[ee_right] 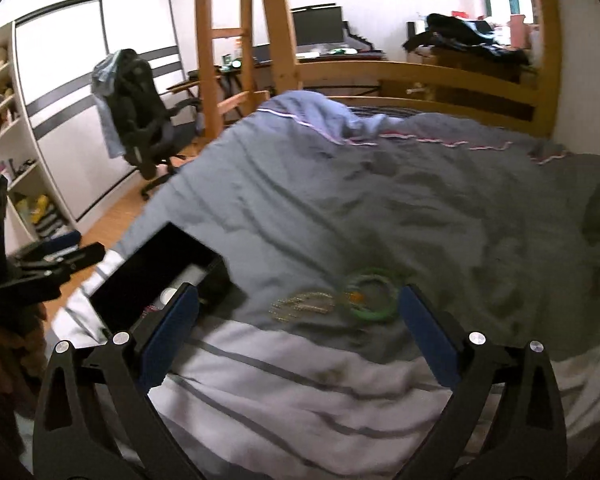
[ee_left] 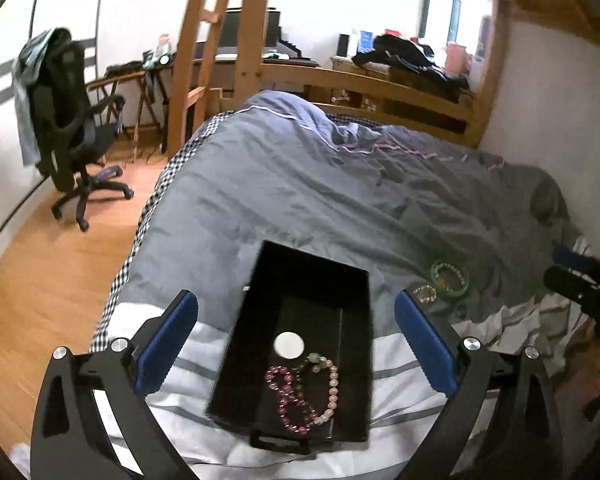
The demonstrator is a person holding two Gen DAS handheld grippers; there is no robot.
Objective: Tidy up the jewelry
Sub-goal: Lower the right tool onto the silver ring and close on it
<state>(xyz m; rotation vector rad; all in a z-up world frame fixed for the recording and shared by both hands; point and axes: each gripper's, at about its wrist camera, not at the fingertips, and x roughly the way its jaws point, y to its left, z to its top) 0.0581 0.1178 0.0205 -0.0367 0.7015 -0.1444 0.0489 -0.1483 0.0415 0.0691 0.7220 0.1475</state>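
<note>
The left gripper hangs with jaws wide and empty above the black tray, which lies on the bed near its floor-side edge with beaded bracelets inside. The right gripper is equally wide and empty over open quilt, green bangles and a blurred gold chain just beyond its tips, the tray apart to their left.

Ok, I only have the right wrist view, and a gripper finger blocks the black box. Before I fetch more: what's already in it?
Observer: A pink bead bracelet and a pale pink-and-green bracelet, at the near end of the black box.
Operator: Anything else inside?
Observer: A white round disc, just beyond them.
Operator: Is the left gripper holding the box?
Observer: No. The left gripper is open, with a finger on either side of the box, clear of its walls.
</note>
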